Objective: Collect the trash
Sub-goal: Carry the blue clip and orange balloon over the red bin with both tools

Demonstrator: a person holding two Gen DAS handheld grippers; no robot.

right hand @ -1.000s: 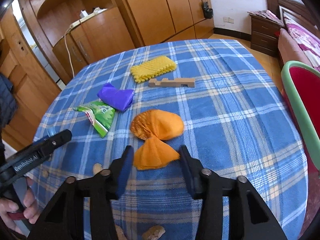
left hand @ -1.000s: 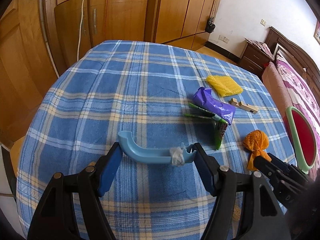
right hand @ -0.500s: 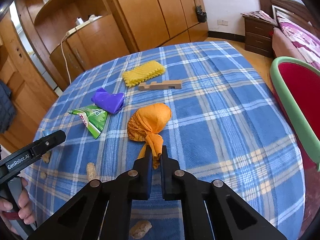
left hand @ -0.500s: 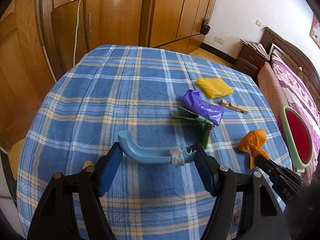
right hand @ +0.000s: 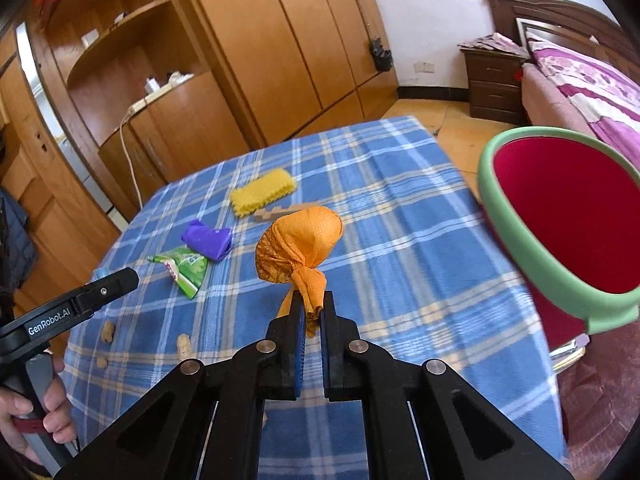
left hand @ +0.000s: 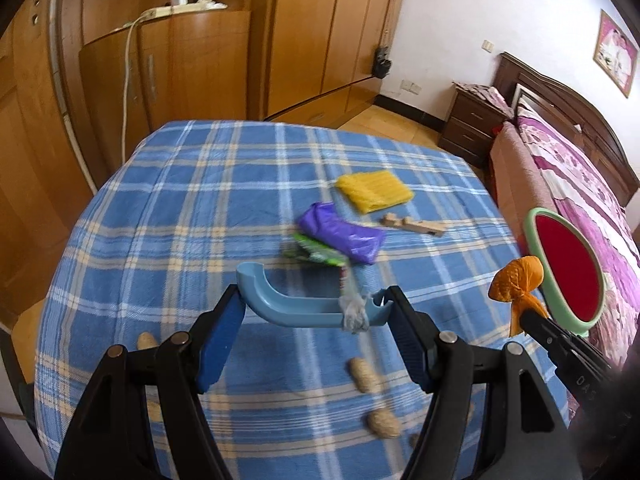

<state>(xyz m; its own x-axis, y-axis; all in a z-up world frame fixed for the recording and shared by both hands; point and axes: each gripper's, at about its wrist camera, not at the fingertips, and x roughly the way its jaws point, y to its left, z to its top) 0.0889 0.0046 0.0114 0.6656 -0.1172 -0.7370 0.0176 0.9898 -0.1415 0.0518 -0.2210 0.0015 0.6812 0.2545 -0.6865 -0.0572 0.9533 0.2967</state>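
Orange bundle point(right hand: 300, 244) pinched (knotted tail) by right tool point(right hand: 311, 320).

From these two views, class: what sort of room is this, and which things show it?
Most likely a home bedroom: a bed with a wooden headboard, a nightstand beside it, and tall wooden wardrobes behind the plaid-covered table.

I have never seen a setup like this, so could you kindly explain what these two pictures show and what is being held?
No robot here: a person carries a handheld two-finger gripper in each hand, with a camera on each looking along its fingers. In the left view, the left gripper grips a blue dustpan. In the right view, the right gripper is shut on the knot of an orange bag, held up near a red bin. On the plaid tablecloth lie a purple bag, green wrapper, yellow sponge, wooden piece and peanuts.
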